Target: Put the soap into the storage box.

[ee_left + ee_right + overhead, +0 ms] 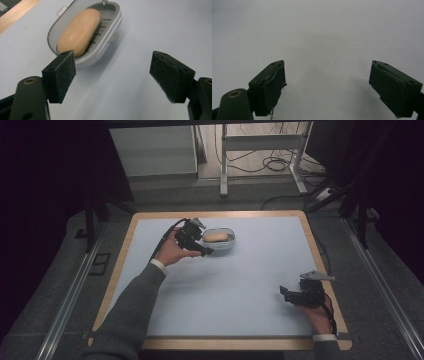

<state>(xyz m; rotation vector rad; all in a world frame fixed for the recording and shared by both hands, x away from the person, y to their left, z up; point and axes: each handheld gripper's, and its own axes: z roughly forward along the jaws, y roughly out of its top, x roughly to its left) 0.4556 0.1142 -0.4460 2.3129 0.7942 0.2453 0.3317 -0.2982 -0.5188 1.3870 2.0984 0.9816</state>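
Two grippers work over the counter [250, 270]. A soap [79, 31] lies in its dish [110, 37], toward the counter's far edge. Just beside the dish, the left gripper [112, 75] has its fingers [61, 75] spread wide, holding nothing. Well apart from the dish, the right gripper [328, 86] seems to hover, fingers likewise apart.

One soap dish [220, 241] sits on the counter [250, 270], and one bar of soap [216, 237] lies in it. Two claws are in sight: the left claw [206, 251] and the right claw [283, 292], each with two jaws. Two hands hold them, one apiece.
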